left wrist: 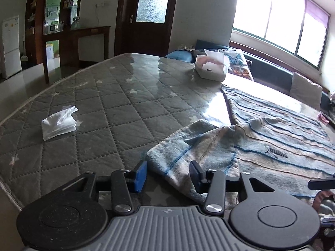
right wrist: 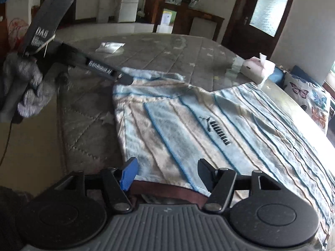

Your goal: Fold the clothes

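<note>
The striped sweater [right wrist: 219, 125], pale blue and beige with thin dark-blue lines and a small dark logo on its chest, lies spread on a grey quilted star-print mattress [left wrist: 100, 108]. Its brown hem band [right wrist: 167, 192] runs right under the right gripper [right wrist: 167, 174], whose blue and black fingers stand well apart over the near edge of the cloth, clamping nothing. Ahead of that gripper and to its left, one sleeve [right wrist: 144, 77] is bunched near the collar area, and the left tool's dark body with white lettering reaches in toward it, held by a hand in a grey knit glove [right wrist: 27, 87].

In the left wrist view, the left gripper [left wrist: 168, 174] has its jaws spread wide too, with the sleeve [left wrist: 188, 146] lying crumpled just ahead of and between its fingers; the black finger [left wrist: 196, 175] sits over the fabric, the blue one beside its edge. No cloth is pinched.

Far ahead of the left gripper sits a white tissue box [left wrist: 211, 68] at the mattress's far side, and off to its left lies a loose crumpled tissue [left wrist: 59, 122].
</note>
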`<state>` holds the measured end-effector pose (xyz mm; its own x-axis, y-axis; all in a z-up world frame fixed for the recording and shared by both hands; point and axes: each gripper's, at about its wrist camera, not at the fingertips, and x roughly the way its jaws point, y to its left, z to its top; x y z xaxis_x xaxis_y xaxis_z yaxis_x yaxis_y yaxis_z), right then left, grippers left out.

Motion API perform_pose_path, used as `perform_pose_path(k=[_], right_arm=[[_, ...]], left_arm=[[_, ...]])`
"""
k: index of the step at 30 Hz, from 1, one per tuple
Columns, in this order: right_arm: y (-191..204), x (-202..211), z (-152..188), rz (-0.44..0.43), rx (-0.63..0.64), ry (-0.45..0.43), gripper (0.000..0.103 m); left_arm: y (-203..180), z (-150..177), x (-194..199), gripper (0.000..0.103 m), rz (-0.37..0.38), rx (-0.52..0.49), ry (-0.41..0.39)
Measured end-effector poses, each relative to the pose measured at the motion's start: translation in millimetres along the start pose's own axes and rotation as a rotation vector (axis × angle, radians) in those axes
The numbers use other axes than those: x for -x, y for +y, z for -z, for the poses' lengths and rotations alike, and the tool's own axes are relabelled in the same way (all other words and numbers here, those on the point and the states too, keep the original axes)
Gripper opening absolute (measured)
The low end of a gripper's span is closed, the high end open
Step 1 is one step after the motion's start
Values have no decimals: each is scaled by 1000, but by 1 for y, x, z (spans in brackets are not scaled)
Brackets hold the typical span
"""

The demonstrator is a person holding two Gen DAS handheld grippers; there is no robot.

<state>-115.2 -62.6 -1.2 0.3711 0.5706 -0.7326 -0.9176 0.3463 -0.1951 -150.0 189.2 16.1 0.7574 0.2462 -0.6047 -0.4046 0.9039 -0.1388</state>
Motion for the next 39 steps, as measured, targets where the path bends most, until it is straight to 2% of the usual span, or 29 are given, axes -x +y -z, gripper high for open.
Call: perform_pose_path(k=[5,8,21,27,33,39], right_arm=[[4,-3,-10,4,22,-8,65],[4,-6,-18,3,24,-16,65],[11,-53,-58,-48,-12,-40,65],[6,-47,-58,-34,-26,-54,65],[-25,-20,-38,68,-74,-43,65],[-59,9,-6,152,-163,-37,65]], left_arm=[[6,0,0,17,25,24,-8],[7,0,2,12,52,35,-21],[-2,-11,18,8,198,-15,-97],[-17,-14,29,8,266,-55,-125],[-47,-12,36,7,350,-126,-132],[-82,0,32,8,423,-200,-77]])
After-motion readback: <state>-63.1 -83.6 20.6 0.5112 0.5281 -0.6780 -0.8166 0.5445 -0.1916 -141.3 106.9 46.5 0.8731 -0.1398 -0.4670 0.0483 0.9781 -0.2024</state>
